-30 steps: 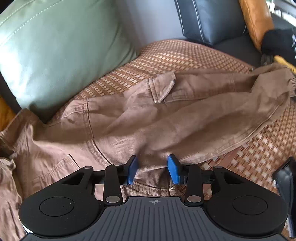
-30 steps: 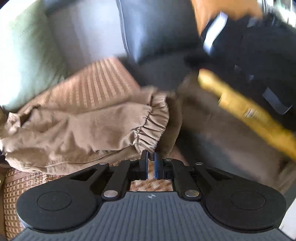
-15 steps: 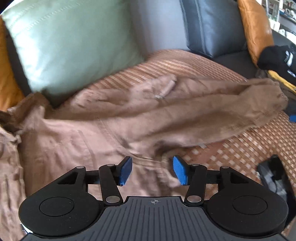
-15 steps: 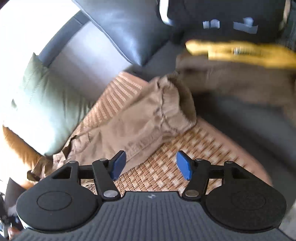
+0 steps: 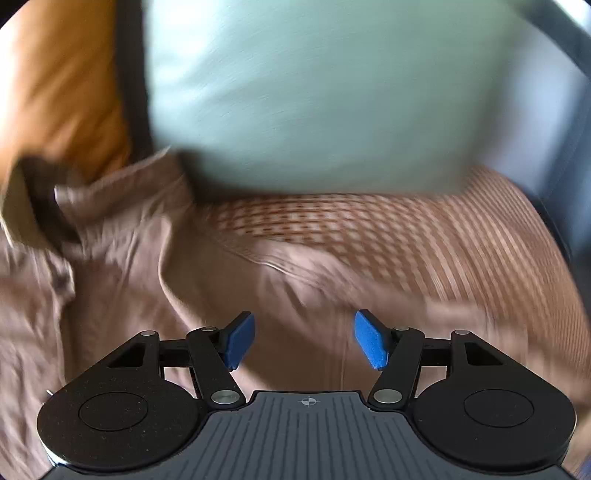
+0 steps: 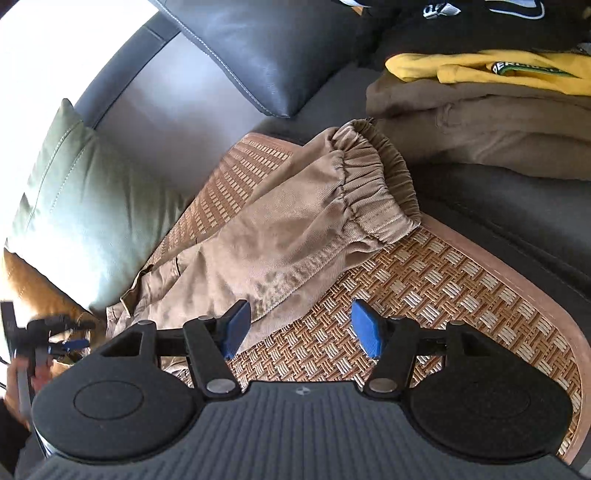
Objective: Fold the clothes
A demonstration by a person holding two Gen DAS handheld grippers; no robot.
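The brown trousers (image 6: 280, 236) lie spread on the woven mat (image 6: 424, 280) of the sofa, the elastic cuff (image 6: 373, 184) near a pile of folded clothes (image 6: 480, 110). The left hand-held gripper (image 5: 303, 339) hangs released above the blurred cloth, and the right hand-held gripper (image 6: 301, 330) is also released, holding nothing.

Grippers: I count two, my left gripper (image 5: 303, 339) and my right gripper (image 6: 301, 330).
Brown trousers (image 6: 288, 236): one pair, on the one woven mat (image 6: 424, 280).
Cushions: I see three, a green cushion (image 6: 74, 206), a dark leather cushion (image 6: 266, 48) and an orange cushion (image 5: 62, 81).
Folded garments stacked: three, a brown garment (image 6: 487, 125), a yellow garment (image 6: 480, 68) and a black garment (image 6: 461, 22).
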